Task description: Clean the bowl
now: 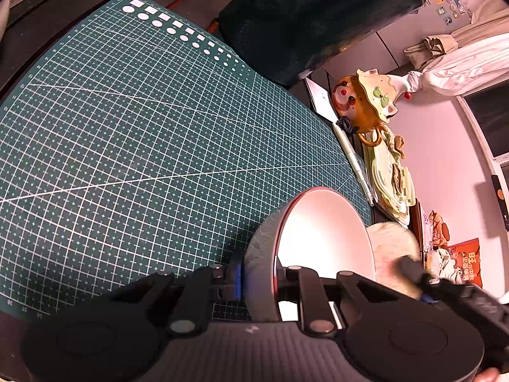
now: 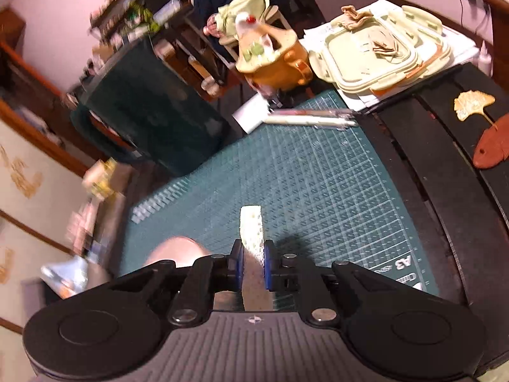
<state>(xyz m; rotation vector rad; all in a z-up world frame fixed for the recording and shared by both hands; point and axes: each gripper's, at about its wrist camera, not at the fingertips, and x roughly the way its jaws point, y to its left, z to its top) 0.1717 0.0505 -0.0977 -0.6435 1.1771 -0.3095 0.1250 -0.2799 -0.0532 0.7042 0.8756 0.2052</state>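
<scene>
Lived-in home room, hobby desk corner. Dark slatted table point(image 2: 445, 165) carries a green gridded cutting mat point(image 1: 143, 127) marked A3, craft pen point(image 1: 353, 159) at its edge. Beside it: a bear-shaped ceramic teapot point(image 1: 362, 102), stacked pale-green container lids point(image 2: 381, 60), a big dark mug point(image 1: 318, 16). Pale walls; white cloth point(image 1: 461, 63) draped behind; stickers point(image 1: 445, 0) on a panel. Cluttered wooden shelves point(image 2: 133, 9), blurred. Snack packet point(image 1: 464, 261) on the far side.
</scene>
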